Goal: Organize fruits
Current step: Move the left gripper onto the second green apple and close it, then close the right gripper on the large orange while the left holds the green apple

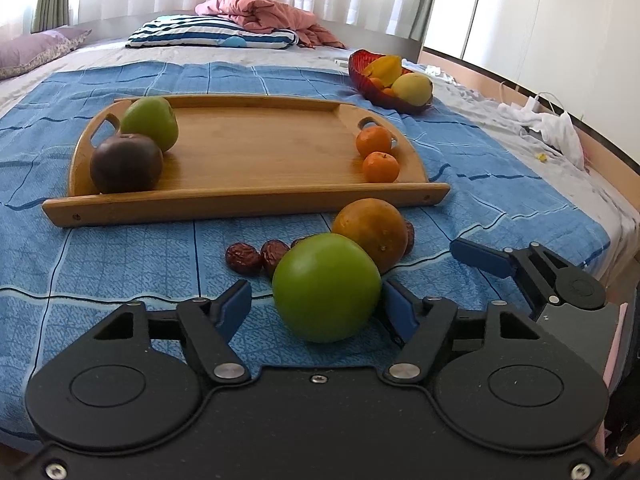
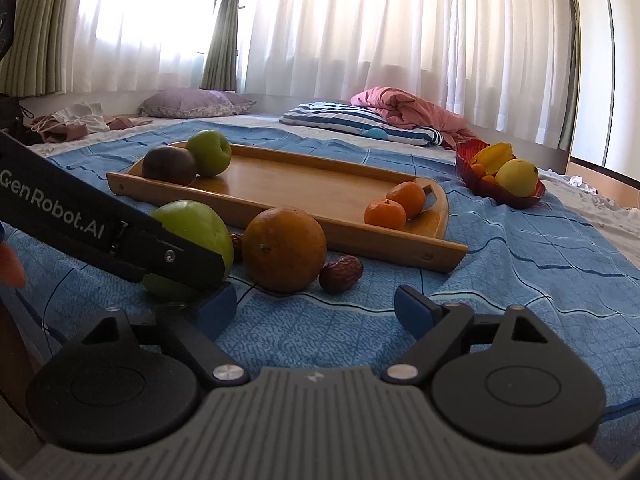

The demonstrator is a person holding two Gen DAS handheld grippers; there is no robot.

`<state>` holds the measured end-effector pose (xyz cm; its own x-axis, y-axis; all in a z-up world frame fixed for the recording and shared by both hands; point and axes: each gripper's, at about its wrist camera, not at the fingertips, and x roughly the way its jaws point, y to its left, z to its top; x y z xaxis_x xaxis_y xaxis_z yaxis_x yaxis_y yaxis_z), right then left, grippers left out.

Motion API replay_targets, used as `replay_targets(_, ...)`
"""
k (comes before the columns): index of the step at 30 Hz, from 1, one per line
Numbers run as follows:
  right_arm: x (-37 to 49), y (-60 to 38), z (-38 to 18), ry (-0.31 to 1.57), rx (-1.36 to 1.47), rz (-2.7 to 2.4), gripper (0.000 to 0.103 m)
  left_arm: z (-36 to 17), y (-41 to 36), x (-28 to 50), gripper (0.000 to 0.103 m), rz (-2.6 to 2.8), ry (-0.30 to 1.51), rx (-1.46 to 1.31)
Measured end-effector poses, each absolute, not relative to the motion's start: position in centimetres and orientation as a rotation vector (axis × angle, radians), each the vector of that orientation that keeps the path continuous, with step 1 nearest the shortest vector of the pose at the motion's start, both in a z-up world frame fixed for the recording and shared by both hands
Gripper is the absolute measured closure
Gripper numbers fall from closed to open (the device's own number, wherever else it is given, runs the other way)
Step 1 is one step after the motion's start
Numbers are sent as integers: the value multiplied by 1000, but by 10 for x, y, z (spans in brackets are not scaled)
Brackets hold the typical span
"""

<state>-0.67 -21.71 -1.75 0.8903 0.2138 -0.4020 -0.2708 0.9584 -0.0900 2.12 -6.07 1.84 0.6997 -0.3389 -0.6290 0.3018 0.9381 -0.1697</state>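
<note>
Progress looks partial, judged from how the fruit lies. On the wooden tray (image 1: 248, 152), a dark purple fruit (image 1: 126, 163) and a green apple (image 1: 151, 122) sit touching at the left end, and two small tangerines (image 1: 378, 152) sit together at the right end, so grouping by kind seems under way. Off the tray, on the blue blanket (image 1: 100, 264) near its front edge, lie a few red dates (image 1: 256, 257), a second green apple (image 1: 326, 286) and a large orange (image 1: 370, 232), the last two touching. These look like what is left to sort.

The left gripper (image 1: 316, 304) has its fingers spread around the loose green apple; the right finger appears to touch it, the left stands just clear, so it is not yet pinched. The right gripper (image 2: 316, 312) hovers low over the blanket with fingers spread and nothing between them, the large orange just ahead.

Further right, a red bowl (image 1: 362, 76) holds a yellow fruit, a starfruit and small orange ones; whether it belongs to the sorting I cannot tell.

The surface is a bed: soft, creased cloth, so round fruit may roll. Behind lie a purple pillow (image 2: 188, 104), a striped pillow (image 1: 208, 32) and a pink quilt (image 1: 260, 12), under bright white curtains (image 2: 360, 32).
</note>
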Motion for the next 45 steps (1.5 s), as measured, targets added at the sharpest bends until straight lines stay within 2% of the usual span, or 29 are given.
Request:
replay_targets(4, -6, -214, -17, 403, -148, 253, 15, 20, -61, 22, 46, -377, 716, -64)
replay_targets(29, 2, -187, -12, 355, -196, 268, 25, 25, -38, 16, 46, -245, 691, -38)
replay_targets(36, 10, -182, -12, 360, -189, 254, 32, 25, -25, 15, 46, -188, 667, -32)
replay_targets(45, 18, -179, -13, 369, -190, 237, 35, 19, -17, 20, 46, -168, 641, -31)
